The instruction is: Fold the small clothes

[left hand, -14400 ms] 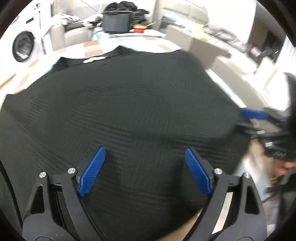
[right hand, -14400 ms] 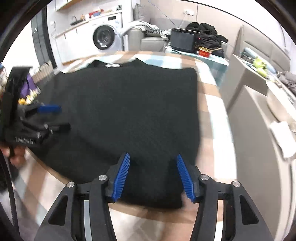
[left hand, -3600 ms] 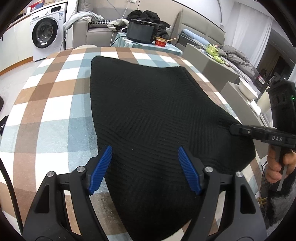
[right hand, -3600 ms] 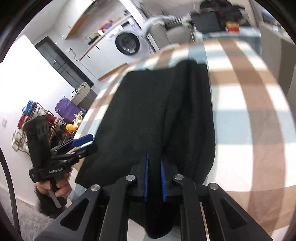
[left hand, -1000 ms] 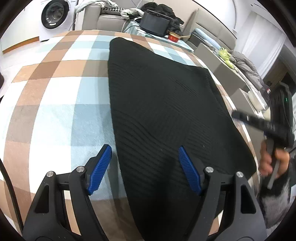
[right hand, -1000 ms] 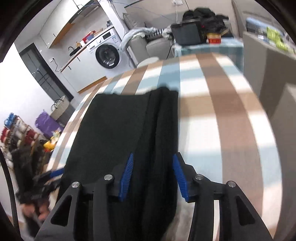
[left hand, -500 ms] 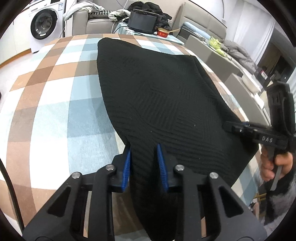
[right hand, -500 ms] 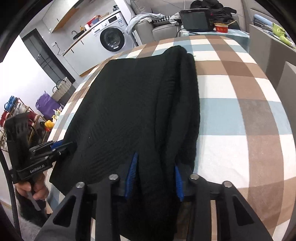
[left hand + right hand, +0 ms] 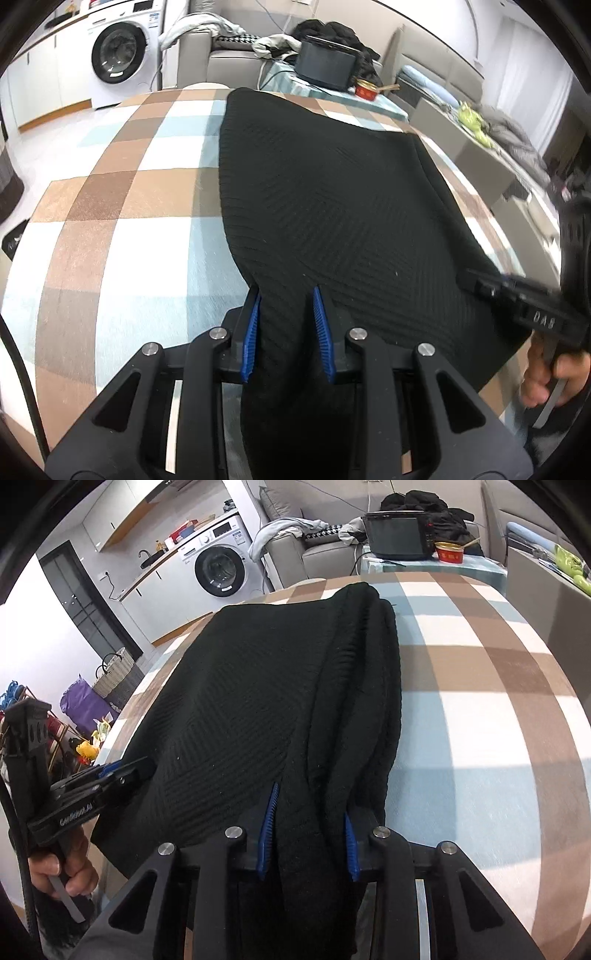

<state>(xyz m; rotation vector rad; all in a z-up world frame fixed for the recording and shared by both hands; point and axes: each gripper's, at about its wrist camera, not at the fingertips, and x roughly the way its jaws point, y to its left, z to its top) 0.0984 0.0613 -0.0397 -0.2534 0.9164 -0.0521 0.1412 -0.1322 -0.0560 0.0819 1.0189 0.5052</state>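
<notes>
On the left, the left gripper [image 9: 286,328] has gone from standing wide over the near hem a second ago to being clamped on it, its jaws pinching a bunched ridge of the black knit garment [image 9: 332,206] at the near left corner. The garment lies lengthwise on the checked tabletop [image 9: 122,206], already narrowed by a side fold, its far end reaching toward the sofa side of the room. To the right, the right gripper [image 9: 308,834] has likewise closed down from a looser stance onto the near right corner, where the thick doubled layers of the folded edge are squeezed between its jaws. With both near corners now gripped, the garment looks ready for its near end to be lifted and carried toward the far end, which I judge to be the next fold. Much of this is hard to verify: the cloth between each pair of jaws is a dark mass with no readable layers, so I cannot tell whether every layer is caught or only the top ones. The near hem itself drops below both cameras and is cut off. In the left wrist view the right gripper at the frame's right edge is blurred, and the hand [image 9: 546,373] holding it is only partly visible.
</notes>
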